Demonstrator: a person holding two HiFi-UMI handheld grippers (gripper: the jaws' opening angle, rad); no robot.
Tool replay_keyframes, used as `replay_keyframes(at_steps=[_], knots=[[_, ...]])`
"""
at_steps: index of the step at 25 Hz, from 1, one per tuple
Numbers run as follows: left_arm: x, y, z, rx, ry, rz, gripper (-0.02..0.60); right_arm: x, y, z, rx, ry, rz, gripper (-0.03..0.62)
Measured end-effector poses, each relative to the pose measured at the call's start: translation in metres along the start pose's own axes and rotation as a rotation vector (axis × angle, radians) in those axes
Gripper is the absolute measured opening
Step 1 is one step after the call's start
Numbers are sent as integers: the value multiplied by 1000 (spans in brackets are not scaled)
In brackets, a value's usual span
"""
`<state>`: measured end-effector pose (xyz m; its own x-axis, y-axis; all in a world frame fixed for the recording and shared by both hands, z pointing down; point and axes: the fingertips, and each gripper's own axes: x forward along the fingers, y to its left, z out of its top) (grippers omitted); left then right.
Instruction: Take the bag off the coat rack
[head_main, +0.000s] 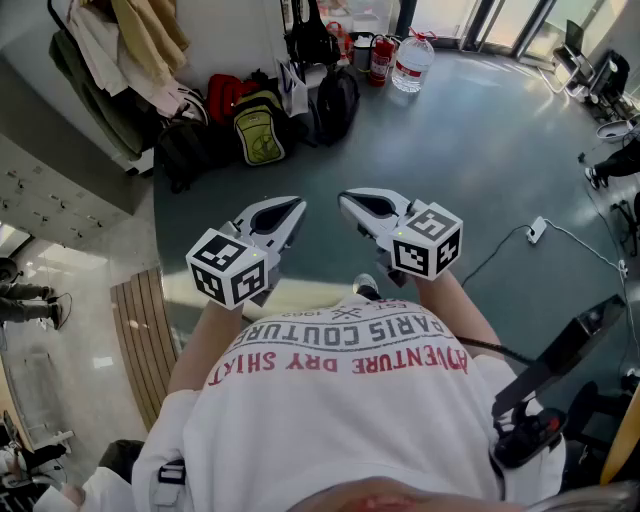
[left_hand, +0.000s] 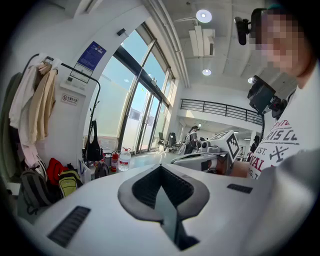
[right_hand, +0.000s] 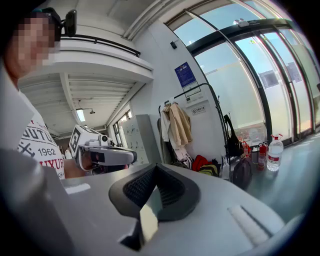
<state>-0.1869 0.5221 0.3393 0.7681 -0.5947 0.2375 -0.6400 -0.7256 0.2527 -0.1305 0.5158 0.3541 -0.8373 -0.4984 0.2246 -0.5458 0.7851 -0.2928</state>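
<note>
Both claws pressed together, empty: left claw (head_main: 288, 212) and right claw (head_main: 352, 202) side by side. Black bag (head_main: 310, 40) hangs long-axis vertical on the coat rack (right_hand: 216, 105) — straight ahead, well apart (neither claw clearly nearer) — approach needed first.
</note>
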Motion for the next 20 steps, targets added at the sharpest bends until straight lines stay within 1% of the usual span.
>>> replay_keyframes(at_steps=[12, 16, 20], knots=[[10, -3, -2, -9, 1, -2, 2, -3, -8, -4, 3, 10, 1, 0], [10, -3, -1, -10, 0, 4, 2, -6, -10, 0, 5, -8, -4, 2], [9, 0, -3, -21, 4, 11, 2, -3, -11, -3, -6, 14, -3, 2]])
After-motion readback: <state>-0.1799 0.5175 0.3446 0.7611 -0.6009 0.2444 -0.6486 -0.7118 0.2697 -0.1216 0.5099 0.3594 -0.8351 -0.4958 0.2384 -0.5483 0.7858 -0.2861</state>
